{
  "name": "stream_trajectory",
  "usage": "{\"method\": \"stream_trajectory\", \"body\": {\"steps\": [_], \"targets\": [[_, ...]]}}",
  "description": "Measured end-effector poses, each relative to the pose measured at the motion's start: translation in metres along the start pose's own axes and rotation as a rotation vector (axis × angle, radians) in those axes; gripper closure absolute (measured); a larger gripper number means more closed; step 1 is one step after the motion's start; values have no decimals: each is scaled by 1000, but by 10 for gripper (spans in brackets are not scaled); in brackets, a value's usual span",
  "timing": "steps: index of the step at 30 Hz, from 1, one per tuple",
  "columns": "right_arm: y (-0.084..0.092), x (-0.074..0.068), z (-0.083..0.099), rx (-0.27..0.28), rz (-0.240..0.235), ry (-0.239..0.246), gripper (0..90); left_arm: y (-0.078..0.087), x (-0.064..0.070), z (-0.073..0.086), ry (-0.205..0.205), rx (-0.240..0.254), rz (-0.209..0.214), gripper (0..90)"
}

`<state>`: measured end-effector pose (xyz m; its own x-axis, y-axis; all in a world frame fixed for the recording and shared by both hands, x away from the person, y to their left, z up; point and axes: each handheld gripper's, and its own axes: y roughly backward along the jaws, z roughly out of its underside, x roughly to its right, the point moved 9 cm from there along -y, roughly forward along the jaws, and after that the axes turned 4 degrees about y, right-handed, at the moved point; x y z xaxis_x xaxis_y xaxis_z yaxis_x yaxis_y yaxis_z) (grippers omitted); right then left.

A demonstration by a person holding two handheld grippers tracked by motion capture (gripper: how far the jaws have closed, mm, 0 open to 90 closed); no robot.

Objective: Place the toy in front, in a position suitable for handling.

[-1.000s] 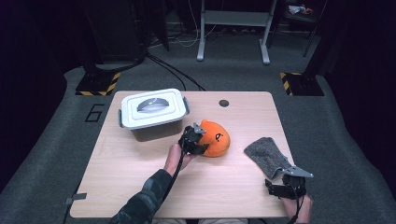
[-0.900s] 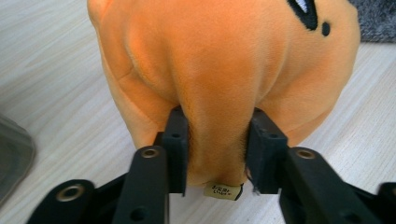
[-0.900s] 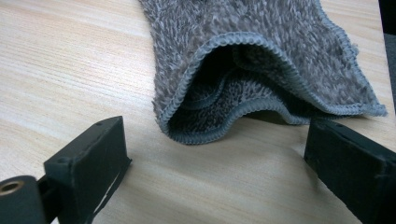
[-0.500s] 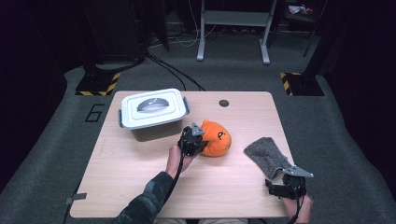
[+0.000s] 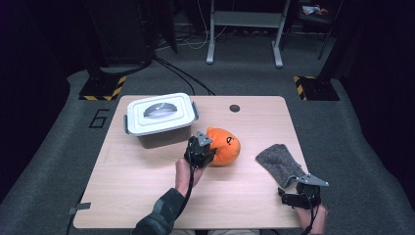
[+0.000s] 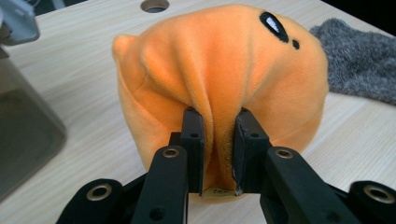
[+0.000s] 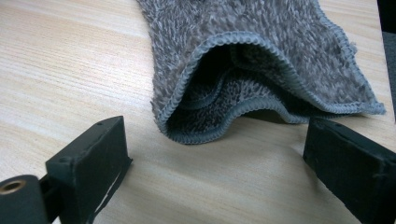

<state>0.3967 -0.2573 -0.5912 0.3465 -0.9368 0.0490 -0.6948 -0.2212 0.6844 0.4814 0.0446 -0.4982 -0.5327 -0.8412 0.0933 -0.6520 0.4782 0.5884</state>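
Note:
An orange plush toy (image 5: 225, 146) with a black eye (image 6: 274, 23) lies at the middle of the wooden table (image 5: 137, 196). My left gripper (image 5: 201, 149) is at its near-left side. Its jaws have just been closing, and they now pinch a fold of the orange plush (image 6: 219, 70) between the pads (image 6: 194, 135). A grey fluffy cloth (image 5: 279, 164) lies to the right of the toy. My right gripper (image 5: 296, 188) rests at the cloth's near end. Its jaws stand wide open, one on each side of the folded hem (image 7: 205, 116), and they touch nothing.
A white lidded container (image 5: 159, 117) stands at the back left of the table, close to the left of the toy; its grey wall (image 6: 23, 126) is near my left gripper. A round hole (image 5: 235, 108) sits near the table's far edge. Dark floor surrounds the table.
The left gripper has shifted slightly at the toy's side, with the plush pinched in it. The right hand and the cloth have not moved.

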Motion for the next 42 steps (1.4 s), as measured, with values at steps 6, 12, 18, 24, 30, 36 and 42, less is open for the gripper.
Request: {"method": "stream_trajectory", "body": {"steps": [6,12,18,24,30,36,42], "targets": [[0,0,0,-2,-2,6,56,3,12,7,58,6,-26,758],[0,0,0,-2,-4,7,57,-1,24,15,77,1,-26,735],[0,0,0,0,-2,2,57,-7,32,26,53,-23,-25,559],[0,0,0,-2,-1,-1,57,7,29,25,34,-2,47,338],[0,0,0,-3,-1,-1,56,25,14,24,48,27,86,251],[-1,1,0,0,-4,7,56,27,-3,29,89,19,109,229],[-1,1,-1,2,-2,8,56,29,-15,34,112,7,133,214]]}}
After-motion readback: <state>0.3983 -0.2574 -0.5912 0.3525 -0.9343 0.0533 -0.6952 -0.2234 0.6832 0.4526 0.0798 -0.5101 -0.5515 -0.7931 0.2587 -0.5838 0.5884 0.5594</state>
